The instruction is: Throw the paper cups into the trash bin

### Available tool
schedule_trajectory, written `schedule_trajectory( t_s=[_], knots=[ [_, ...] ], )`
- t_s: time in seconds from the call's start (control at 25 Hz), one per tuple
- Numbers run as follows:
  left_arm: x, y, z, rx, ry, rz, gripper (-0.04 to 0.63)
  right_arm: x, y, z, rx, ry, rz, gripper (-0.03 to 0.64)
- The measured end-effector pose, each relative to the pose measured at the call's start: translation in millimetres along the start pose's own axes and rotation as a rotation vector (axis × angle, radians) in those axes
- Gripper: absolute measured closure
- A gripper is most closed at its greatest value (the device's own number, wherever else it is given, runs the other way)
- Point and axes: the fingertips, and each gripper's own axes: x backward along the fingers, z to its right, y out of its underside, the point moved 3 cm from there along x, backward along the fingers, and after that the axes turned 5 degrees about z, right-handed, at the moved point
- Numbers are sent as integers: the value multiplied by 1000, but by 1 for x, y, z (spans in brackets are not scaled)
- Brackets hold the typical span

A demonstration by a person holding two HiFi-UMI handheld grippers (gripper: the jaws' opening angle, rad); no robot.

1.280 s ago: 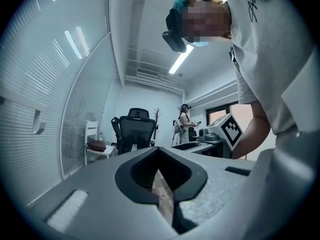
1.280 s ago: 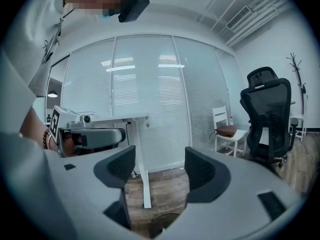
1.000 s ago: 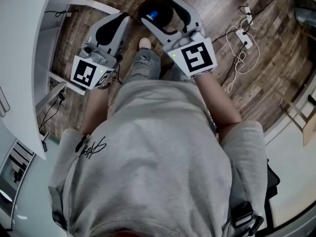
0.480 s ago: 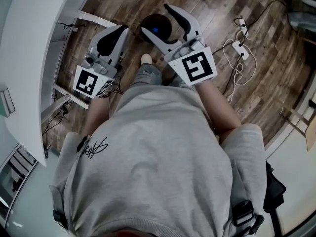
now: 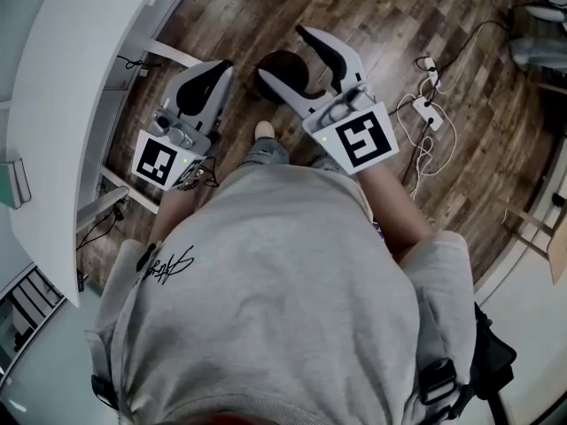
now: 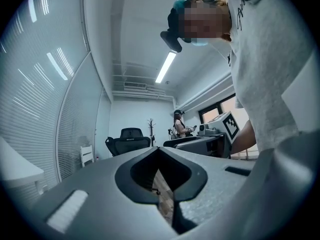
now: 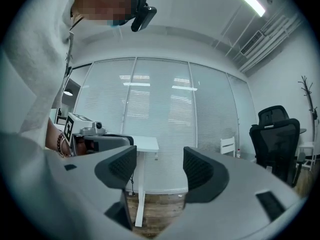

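While left hand-held gripper [image 5: 215,71] closed, right hand-held gripper [image 5: 282,53] gapes; two.

Your trash bin [image 5: 280,64] is a dark, round container standing upright on the wooden floor [image 5: 221,20], with its open mouth facing up toward you. It sits just ahead of your shoe [image 5: 263,131]. From your head view, one jaw of your right tongs [image 5: 282,53] crosses its near rim, and its inside is too dark to make out.
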Motion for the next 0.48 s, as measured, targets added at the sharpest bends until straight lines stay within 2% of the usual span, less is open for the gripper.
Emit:
schedule_trajectory(
  t_s=[0.08,0.16,0.32,0.48],
  knots=[
    [-2,-7,4,-14,16,-1,595,3,-8,-2,12,-6,23,353],
    [-6,-14,8,-30,28,-7,595,6,-15,-3,12,-10,47,468],
    [-12,-26,13,-71,45,10,595,10,-24,-3,39,-15,55,476],
    [-17,-35,17,-81,45,36,595,14,-28,-5,43,-29,59,480]
  ],
)
